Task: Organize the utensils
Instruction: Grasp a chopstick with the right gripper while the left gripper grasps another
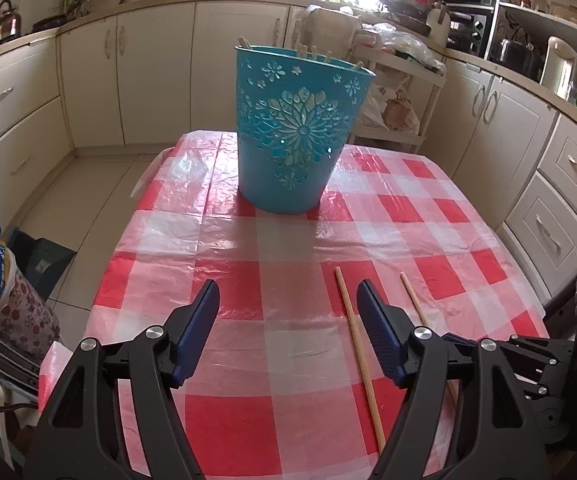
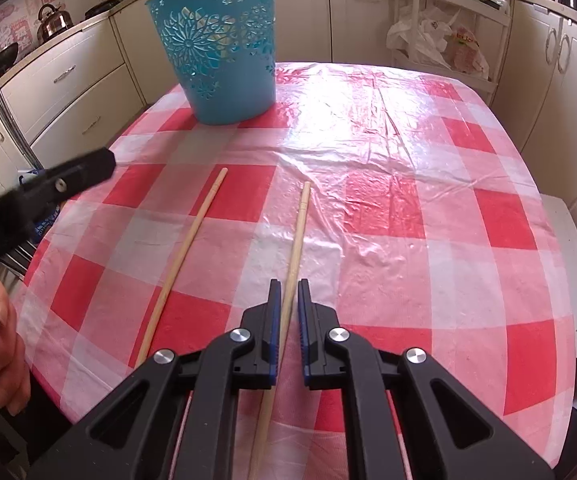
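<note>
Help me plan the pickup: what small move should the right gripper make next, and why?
Probably close the right gripper on the right chopstick: its fingers straddle the stick with a narrow gap either side. The blue basket already holds sticks, and the left gripper is open and holds nothing.

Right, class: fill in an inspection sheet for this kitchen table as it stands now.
Surface: red-and-white checked tablecloth, glossy and wrinkled.
Job's things: blue bin upright, wooden sticks showing at its rim; two chopsticks lying apart on the cloth.
Clutter: nothing seen on the table.
Grippers: left gripper open, empty; right gripper nearly closed around one chopstick, contact unclear.
Cables: nothing seen.
Surroundings: cream cabinets, kettle.
</note>
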The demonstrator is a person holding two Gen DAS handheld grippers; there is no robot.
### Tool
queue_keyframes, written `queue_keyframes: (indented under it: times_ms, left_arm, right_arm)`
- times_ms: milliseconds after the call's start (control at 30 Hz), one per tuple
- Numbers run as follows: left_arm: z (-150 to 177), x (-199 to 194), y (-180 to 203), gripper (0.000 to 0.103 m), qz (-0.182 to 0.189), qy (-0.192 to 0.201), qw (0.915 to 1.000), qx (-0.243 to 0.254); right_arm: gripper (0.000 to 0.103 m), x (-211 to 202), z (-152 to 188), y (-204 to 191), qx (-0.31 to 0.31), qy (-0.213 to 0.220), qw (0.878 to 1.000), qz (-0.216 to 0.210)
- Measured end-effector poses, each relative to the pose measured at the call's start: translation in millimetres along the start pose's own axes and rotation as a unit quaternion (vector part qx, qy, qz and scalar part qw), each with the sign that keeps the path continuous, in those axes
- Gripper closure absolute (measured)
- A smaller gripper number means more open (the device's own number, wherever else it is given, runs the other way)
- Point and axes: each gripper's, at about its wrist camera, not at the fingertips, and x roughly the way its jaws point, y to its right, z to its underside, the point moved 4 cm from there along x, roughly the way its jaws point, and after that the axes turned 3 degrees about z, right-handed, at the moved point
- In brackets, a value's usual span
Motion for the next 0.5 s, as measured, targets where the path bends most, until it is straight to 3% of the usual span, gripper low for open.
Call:
queue_keyframes:
  times_ms: [267, 500]
  left_arm:
    - [22, 32, 38, 0.034, -0.001, -0.076, 0.9944, 0.073]
    - [35, 53, 57, 0.036, -0.013, -0.109, 0.9873, 0.114]
  right_arm:
    - [0.092, -4, 6, 8, 0.017, 0.004, 1.000, -0.014]
    - [0.082, -8, 5, 14, 0.018, 0.013, 1.000, -0.013]
